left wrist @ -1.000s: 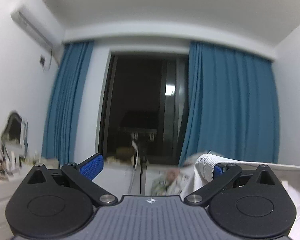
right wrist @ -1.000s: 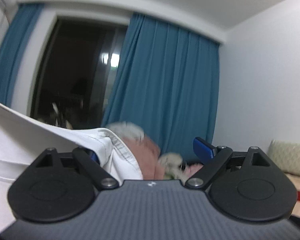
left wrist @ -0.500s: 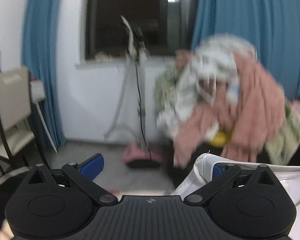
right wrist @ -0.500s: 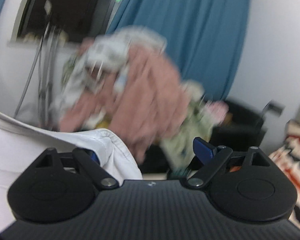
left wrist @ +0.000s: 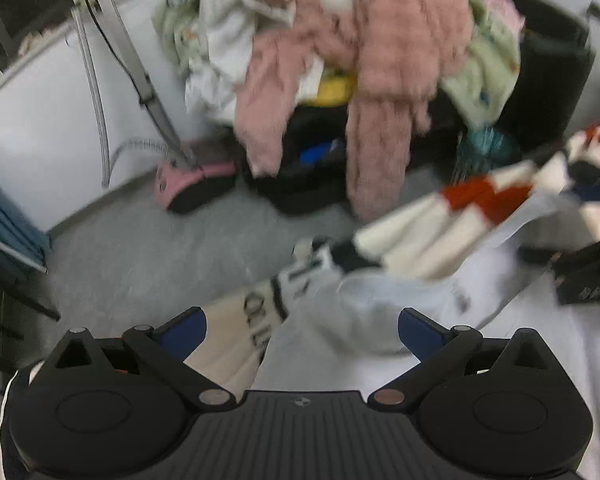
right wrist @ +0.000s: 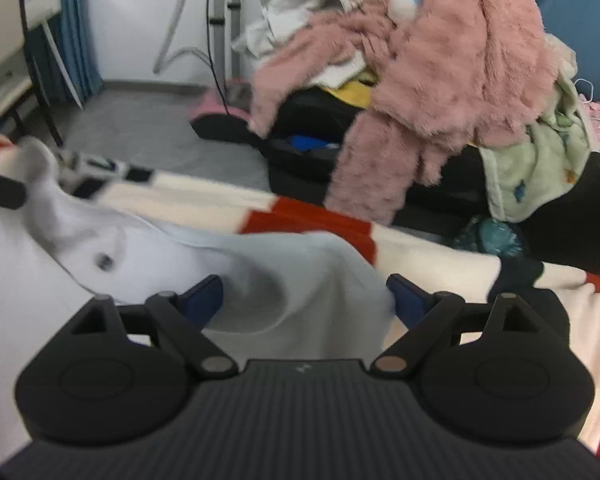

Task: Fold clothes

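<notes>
A smooth white garment (right wrist: 228, 264) lies in soft, rounded folds across the lower middle of the right wrist view, with a small dark button on its placket at the left. It rests on a fuzzy striped blanket (right wrist: 440, 256) of cream, red and black bands that runs from the left edge to the lower right corner. In the left wrist view the same white cloth (left wrist: 364, 312) bunches at centre, its ribbed collar curled up, beside a cream panel with dark lettering; this frame is blurred.

The right gripper (right wrist: 306, 294) points slightly downward over the garment, its blue-tipped fingers (right wrist: 204, 294) spread wide — cloth mounds up between them, but neither pad presses it. The left gripper (left wrist: 300, 326) is pitched down over the blanket's edge in the same way, fingers (left wrist: 420, 330) wide apart, white fabric lying loosely in the gap and nothing clamped.

Behind, in the upper part of both views, a shaggy pink fleece garment (right wrist: 452, 60) hangs in long limp sleeves off a heap of crumpled white and pale green cloth piled on a black seat (right wrist: 596, 216). At upper left of the left wrist view a garment steamer (left wrist: 188, 178) with a pink base stands on the grey floor (left wrist: 148, 256) — its ribbed hose loops beside the pole.
</notes>
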`<state>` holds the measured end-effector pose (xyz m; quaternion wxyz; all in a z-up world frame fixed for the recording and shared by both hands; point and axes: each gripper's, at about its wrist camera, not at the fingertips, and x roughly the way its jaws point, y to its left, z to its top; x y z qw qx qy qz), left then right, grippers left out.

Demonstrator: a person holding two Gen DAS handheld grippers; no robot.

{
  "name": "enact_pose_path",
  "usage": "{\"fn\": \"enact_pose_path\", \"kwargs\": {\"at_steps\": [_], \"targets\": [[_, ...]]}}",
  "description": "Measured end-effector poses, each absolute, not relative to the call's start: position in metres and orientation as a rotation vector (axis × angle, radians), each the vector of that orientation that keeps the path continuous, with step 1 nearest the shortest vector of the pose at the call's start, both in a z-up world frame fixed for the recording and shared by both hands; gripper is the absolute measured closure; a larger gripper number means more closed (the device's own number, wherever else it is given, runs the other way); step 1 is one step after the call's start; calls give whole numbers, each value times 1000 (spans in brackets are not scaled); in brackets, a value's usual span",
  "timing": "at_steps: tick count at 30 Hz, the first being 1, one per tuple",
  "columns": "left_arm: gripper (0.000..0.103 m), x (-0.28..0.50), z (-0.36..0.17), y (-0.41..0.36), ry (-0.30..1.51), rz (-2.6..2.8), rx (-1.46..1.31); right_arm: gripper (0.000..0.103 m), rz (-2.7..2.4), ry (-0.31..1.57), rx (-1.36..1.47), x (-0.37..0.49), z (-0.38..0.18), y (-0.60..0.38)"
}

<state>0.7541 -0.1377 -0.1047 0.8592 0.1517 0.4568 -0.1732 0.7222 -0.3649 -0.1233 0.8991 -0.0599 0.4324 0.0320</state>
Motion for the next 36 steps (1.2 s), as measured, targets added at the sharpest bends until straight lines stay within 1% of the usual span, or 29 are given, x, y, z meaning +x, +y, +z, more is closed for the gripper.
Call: {"fn": "enact_pose_path", "kwargs": {"at_steps": [3,8,12,17,24,28,32,36], "targets": [[0,737,-90,-130,859,-351,221,13,42,807,-11,703,-105,-363],[0,677,-69,-113,707,-306,113,13,-22,644,47,643,-86,-350],[0,602,-50,-93,628,-266,44,13,-42,549,90,578,-75,-336],[0,478,-20,-67,541,-243,-3,13,-60,435,135,476,-52,-322],[0,290,7,-30,470,-190,-33,13,-60,371,151,315,-26,-298],[0,203,11,-12,441,-161,-60,13,-46,340,151,241,-25,-286],[0,149,6,3,423,-129,-119,13,-30,315,168,189,-33,-282],[0,110,-1,11,408,-80,-123,13,-22,292,158,165,-55,-284]]}}
